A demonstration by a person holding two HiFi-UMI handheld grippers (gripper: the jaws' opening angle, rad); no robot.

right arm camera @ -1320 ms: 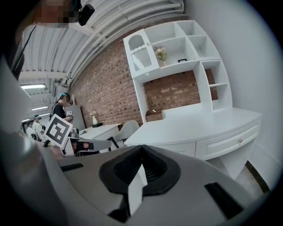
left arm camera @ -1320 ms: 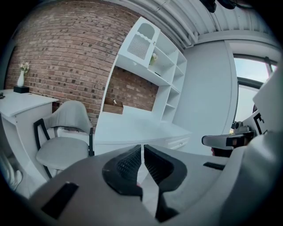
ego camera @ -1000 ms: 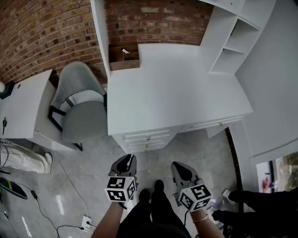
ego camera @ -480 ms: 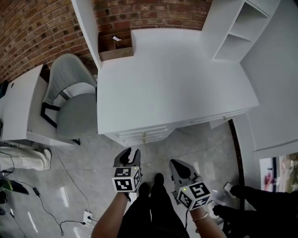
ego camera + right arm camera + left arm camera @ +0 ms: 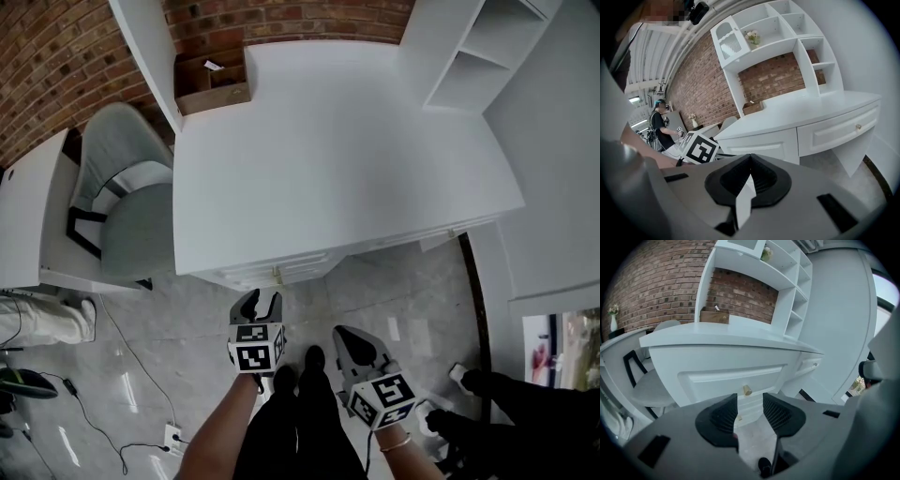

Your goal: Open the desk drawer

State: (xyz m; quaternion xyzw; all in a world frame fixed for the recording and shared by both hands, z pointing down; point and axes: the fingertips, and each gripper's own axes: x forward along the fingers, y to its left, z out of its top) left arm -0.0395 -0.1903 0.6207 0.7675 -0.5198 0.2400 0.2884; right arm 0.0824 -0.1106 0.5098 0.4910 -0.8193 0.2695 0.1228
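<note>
Brass knob (image 5: 747,390), perhaps glimpsed overhead, shows plainly in left gripper view.

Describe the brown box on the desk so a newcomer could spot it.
Find the white desk against the brick wall. At its far left corner, beside a white upright panel, sits an open-topped brown box holding a white slip. It alone is brown on the white desktop.

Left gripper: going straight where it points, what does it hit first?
Probably the upper drawer front, near its brass knob; depth unclear. The left gripper has just been opening its jaws, nothing between them.
</note>
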